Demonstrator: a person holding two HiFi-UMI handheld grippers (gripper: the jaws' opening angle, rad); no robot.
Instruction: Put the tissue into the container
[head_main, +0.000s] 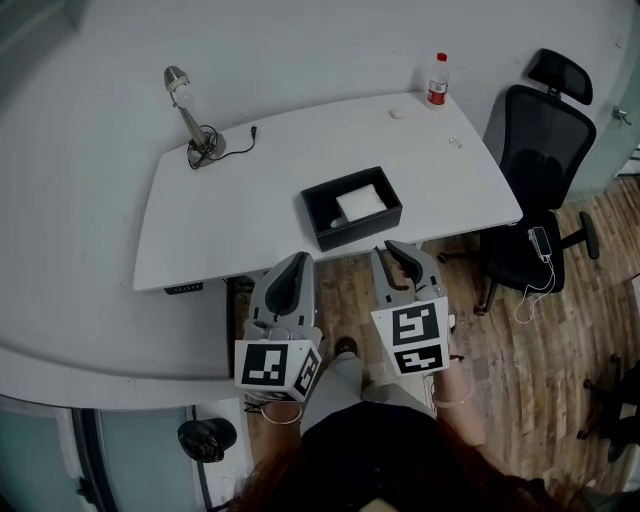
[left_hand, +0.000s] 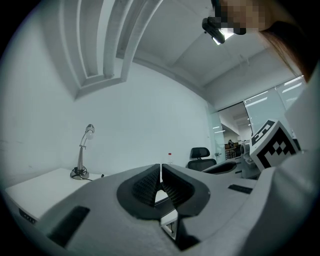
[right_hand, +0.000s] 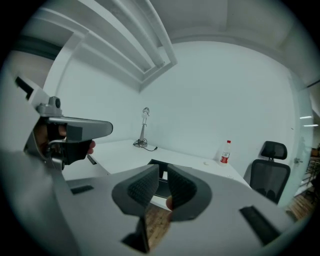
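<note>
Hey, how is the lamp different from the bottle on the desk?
In the head view, the lamp stands near the desk's far left corner and the bottle at its far right. The lamp is silvery with a thin neck and a black cord at its base. The bottle is pale with a red cap and label. Both stand on the desk, apart from the black container.

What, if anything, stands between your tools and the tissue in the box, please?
Nothing visible does. The tissue lies in the open box on the table; the left tool and right tool hang just short of the table's front edge.
</note>
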